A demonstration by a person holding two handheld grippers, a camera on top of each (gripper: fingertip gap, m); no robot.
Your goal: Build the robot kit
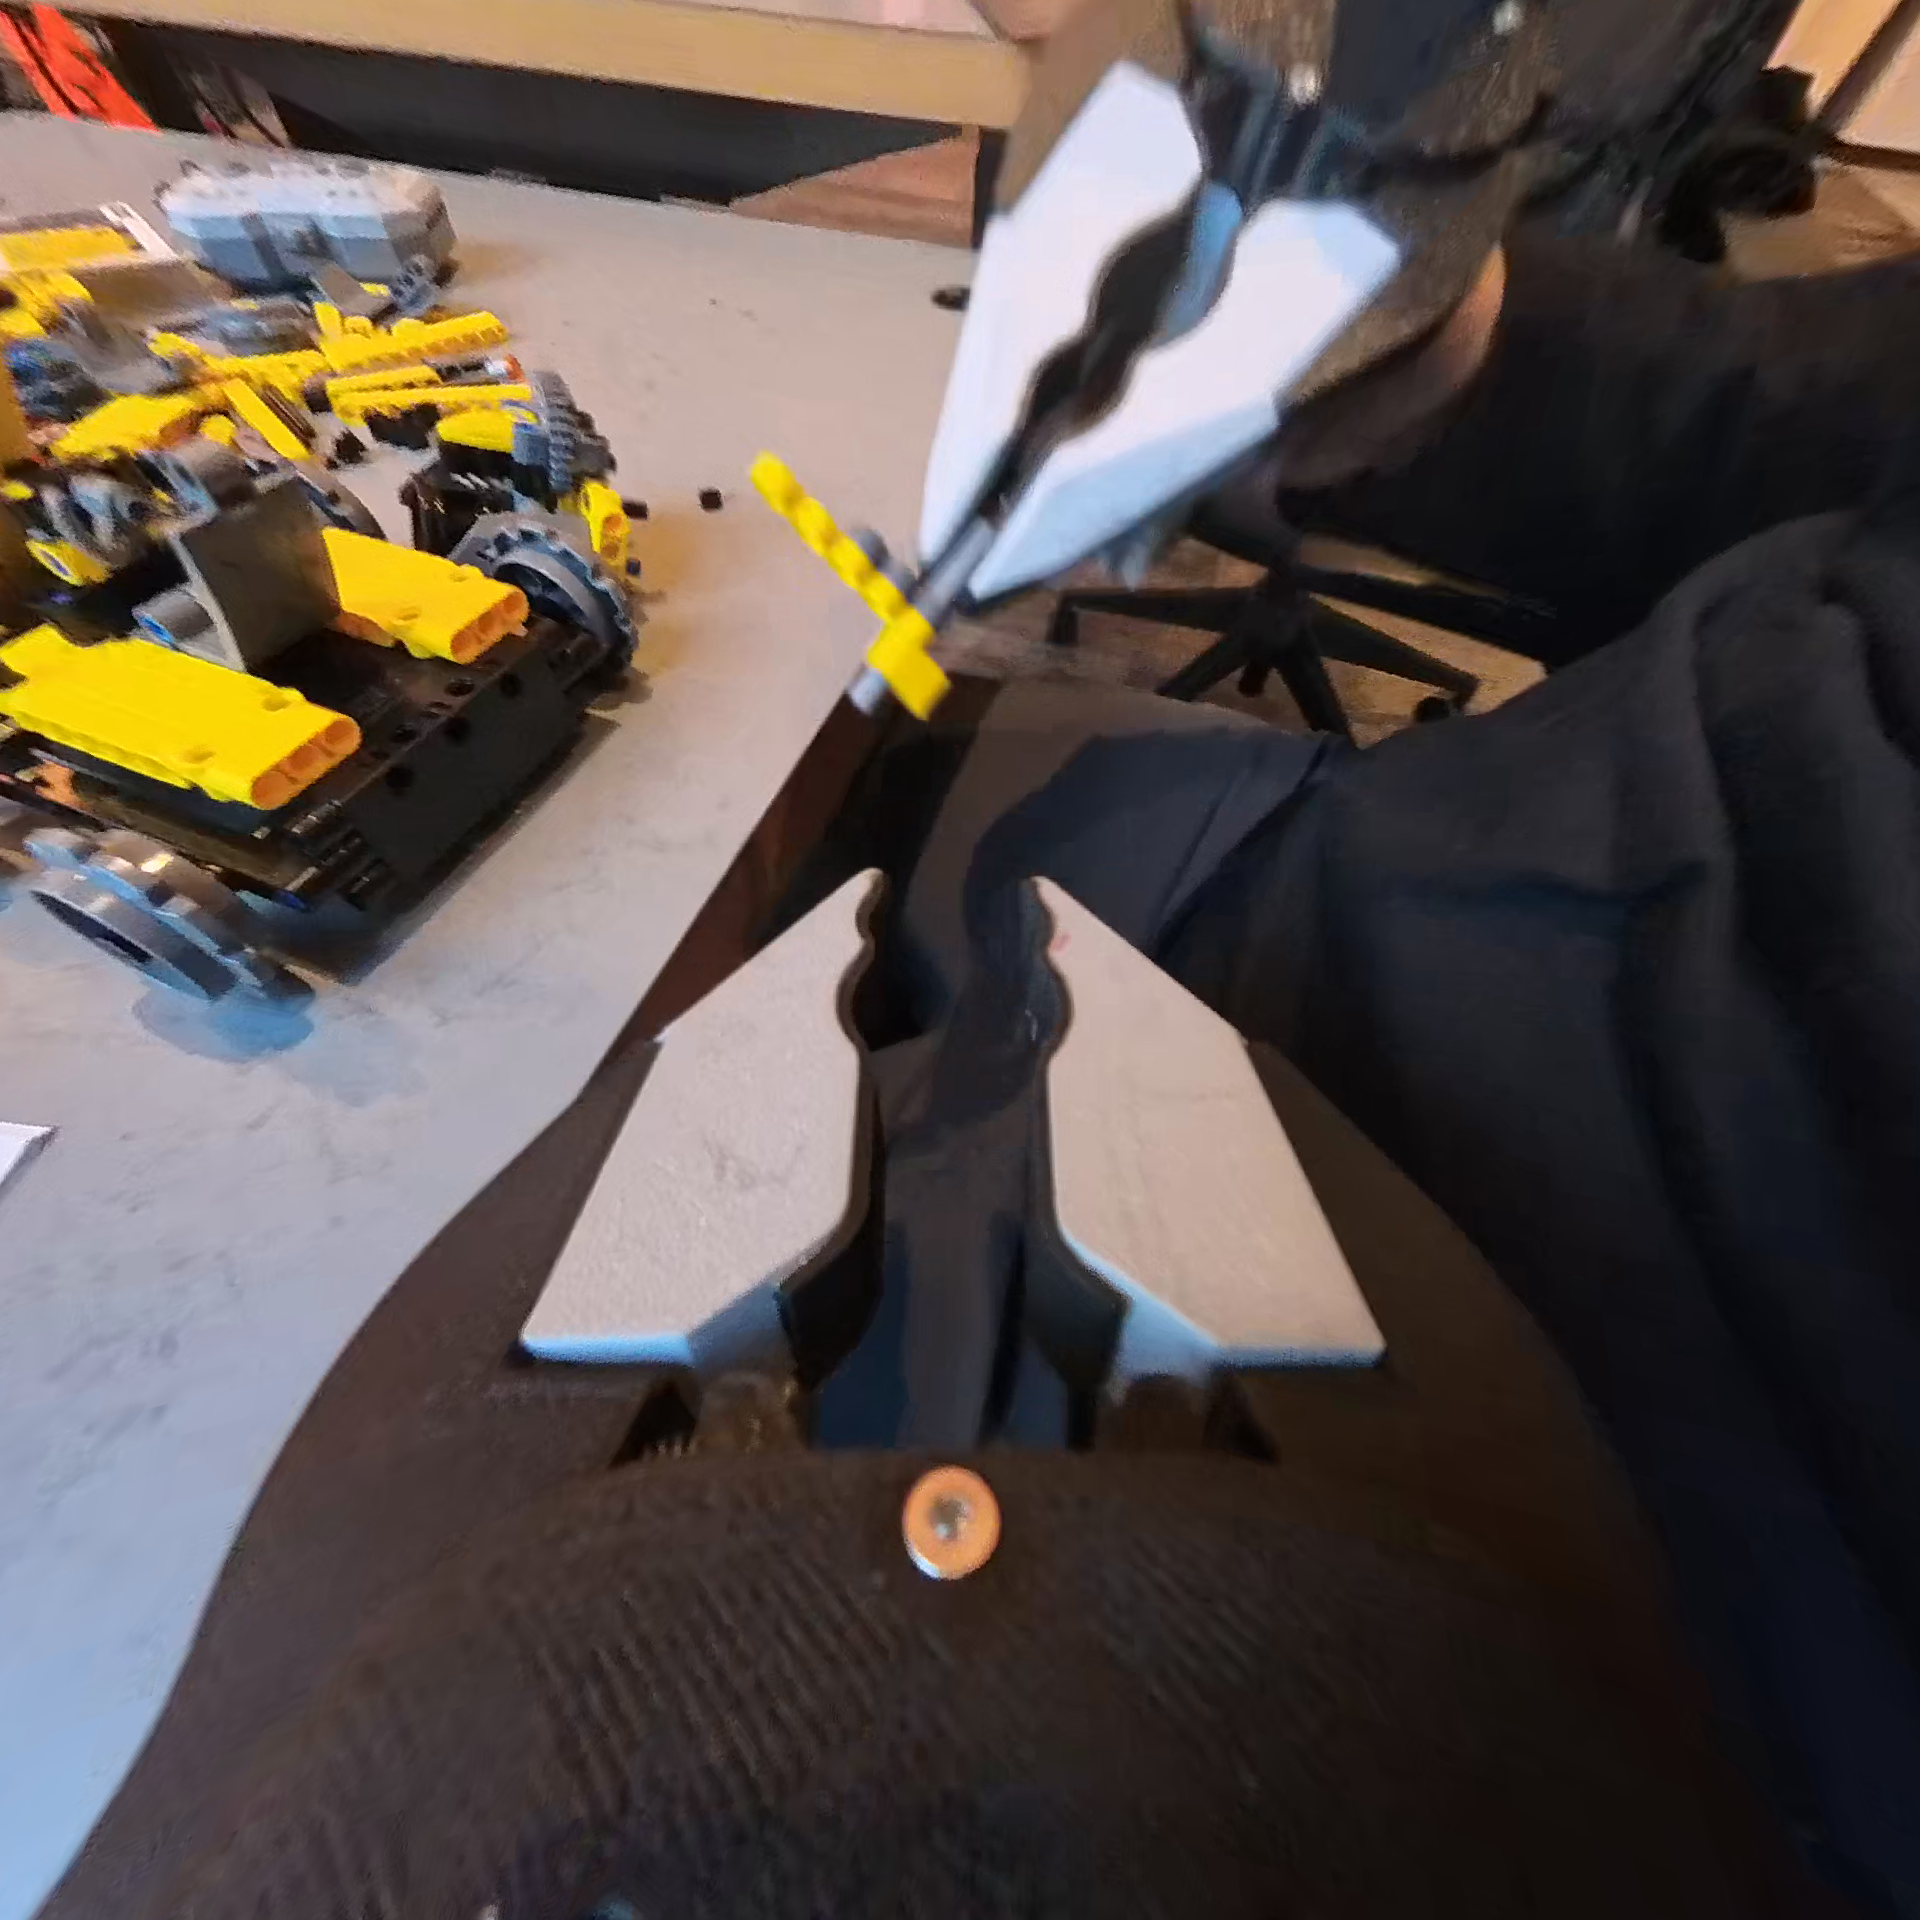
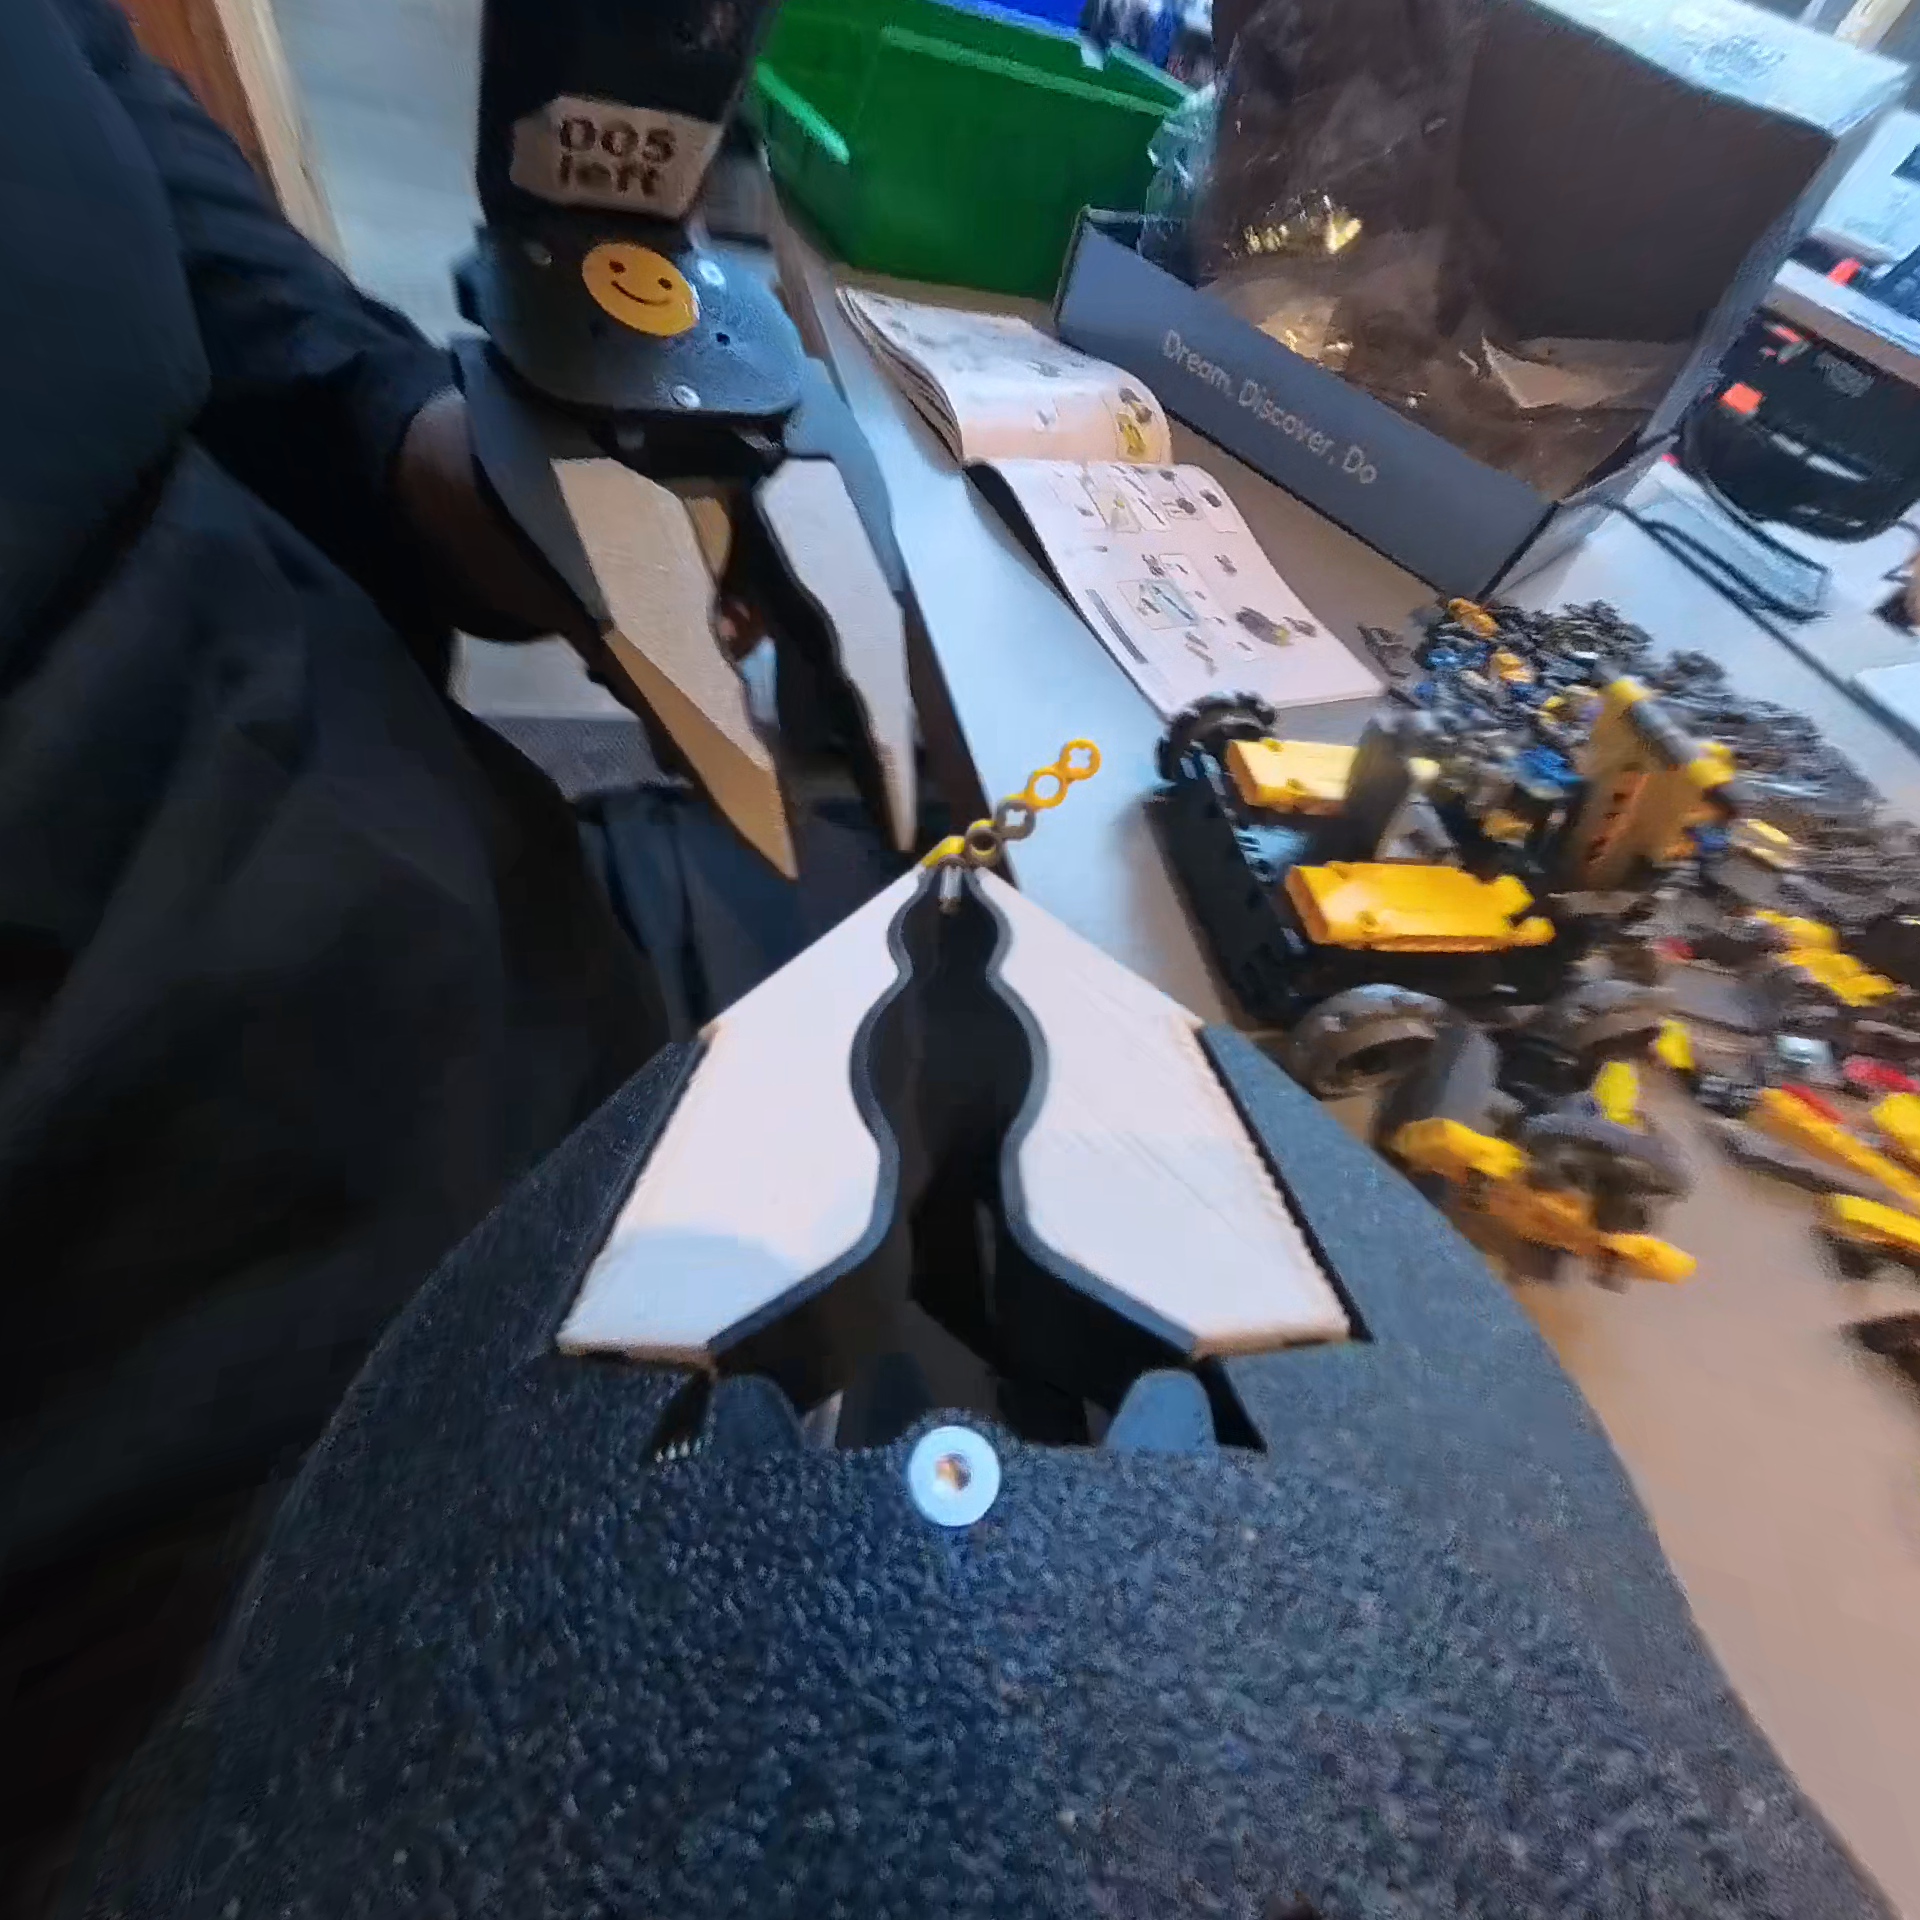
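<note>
Right gripper (image 2: 954, 883), nearest in the right wrist view: tips pinched together on a small gray pin that carries a thin yellow beam (image 2: 1049, 784) with holes. The beam sticks up and away past the tips, in the air just off the desk (image 2: 1039, 644) edge. In the left wrist view the same beam shows as a yellow L-shaped piece clamped at that gripper's tips.

Left gripper (image 1: 956, 888): fingers apart with a narrow gap, nothing between them. It hangs off the desk edge over dark clothing. In the right wrist view its tips sit just left of the held beam, near it but not touching.

Further out on the desk: a half-built yellow and black toy vehicle (image 2: 1382, 894) with wheels fitted. Around it lies a big scatter of loose yellow, black and blue parts (image 2: 1714, 1039). An open instruction booklet (image 2: 1164, 561) lies beyond, then a dark cardboard box (image 2: 1455, 260) and a green bin (image 2: 935, 135).

Progress, as a judgement: the build looks partly done. The chassis and wheels are together and many parts are loose. The small beam-and-pin piece is in hand and not joined to the vehicle.
</note>
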